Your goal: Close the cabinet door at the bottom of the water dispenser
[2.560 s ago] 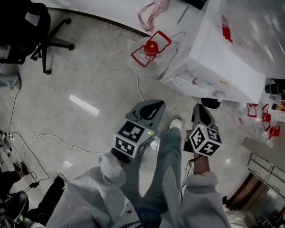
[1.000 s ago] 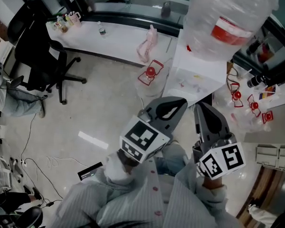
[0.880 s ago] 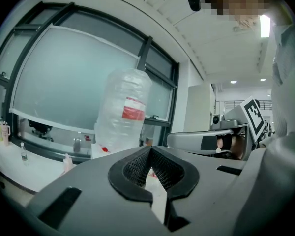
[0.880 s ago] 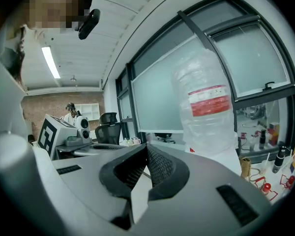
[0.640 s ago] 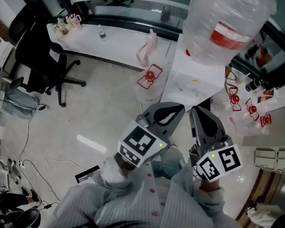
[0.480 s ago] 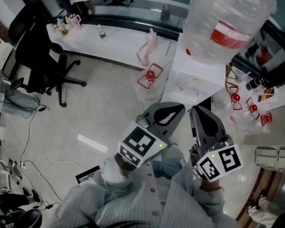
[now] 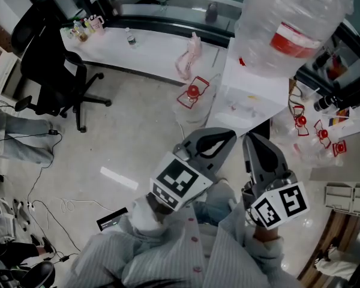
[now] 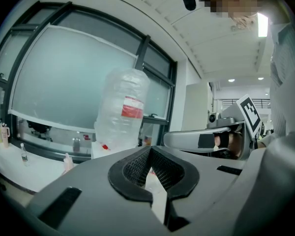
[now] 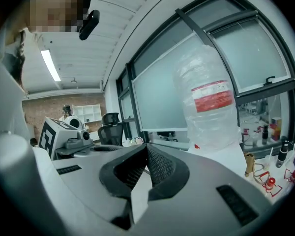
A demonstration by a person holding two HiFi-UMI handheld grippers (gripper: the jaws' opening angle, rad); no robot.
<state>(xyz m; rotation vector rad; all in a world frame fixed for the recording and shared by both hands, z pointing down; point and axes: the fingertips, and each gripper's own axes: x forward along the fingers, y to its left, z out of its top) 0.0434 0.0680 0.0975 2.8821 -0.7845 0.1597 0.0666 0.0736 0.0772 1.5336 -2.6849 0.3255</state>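
Note:
The white water dispenser (image 7: 255, 92) stands at the upper right of the head view, with a large clear water bottle (image 7: 294, 29) with a red label on top. Seen from above, its bottom cabinet door is hidden. My left gripper (image 7: 219, 135) and right gripper (image 7: 254, 138) are held side by side just in front of the dispenser, short of touching it. Both are shut with nothing between the jaws. The bottle (image 8: 123, 114) rises beyond the left gripper (image 8: 150, 151) in its own view. The right gripper (image 9: 146, 149) likewise faces the bottle (image 9: 209, 107).
A black office chair (image 7: 54, 71) stands at the left beside a long white desk (image 7: 144, 47) with small bottles. Clear bags with red handles (image 7: 192, 95) lie on the floor left of the dispenser, and more clutter (image 7: 315, 134) lies to its right. Cables (image 7: 42, 203) trail at lower left.
Since the earliest frame both grippers have come up from low near the floor to in front of the dispenser. Over the last second they have hardly moved.

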